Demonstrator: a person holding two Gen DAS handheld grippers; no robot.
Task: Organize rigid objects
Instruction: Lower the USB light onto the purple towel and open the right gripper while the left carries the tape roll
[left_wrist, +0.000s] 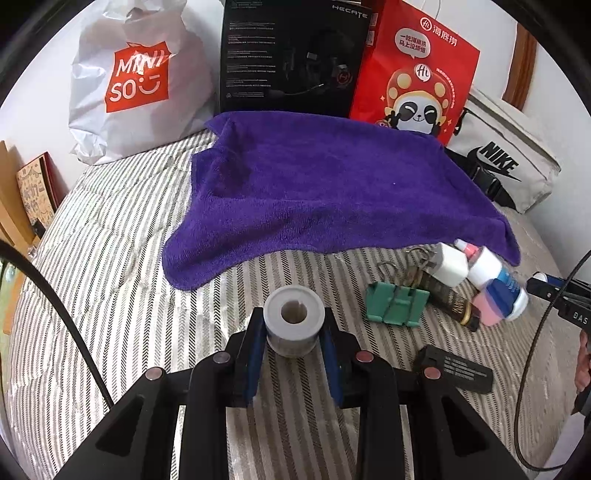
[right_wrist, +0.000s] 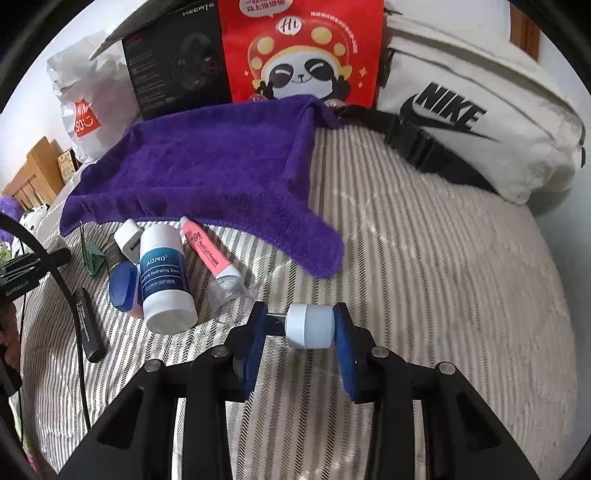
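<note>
Crosswise, axis three-to-nine, a cap (right_wrist: 308, 331) is clamped in the right hand-held gripper (right_wrist: 301, 332); bottles (right_wrist: 166, 277) lie at ten o'clock; a spool (left_wrist: 293, 321) is gripped in the left hand-held gripper (left_wrist: 293, 341).

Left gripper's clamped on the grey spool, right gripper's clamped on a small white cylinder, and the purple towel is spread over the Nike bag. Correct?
Not quite. The purple towel lies on the striped bedcover, beside the white fabric Nike bag, as the right wrist view shows. The rest holds: left gripper grips the grey spool, right gripper the small white cylinder.
</note>
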